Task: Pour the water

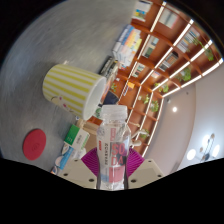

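Observation:
My gripper [112,160] is shut on a clear plastic water bottle [113,140] with a white and red label, its magenta pads [129,159] pressing on both sides. The whole view is rolled over, so the bottle is tilted, and its open neck points toward a yellow-and-white striped paper cup [73,87]. The cup stands on the white table [60,45] just beyond the fingers, its rim close to the bottle's mouth. Whether water is flowing cannot be made out.
A red round coaster or lid [35,143] lies on the table beside the cup. Small packets and boxes [72,140] sit near the bottle. Beyond the table stand wooden shelves [165,50] stocked with goods, with lit ceiling strips.

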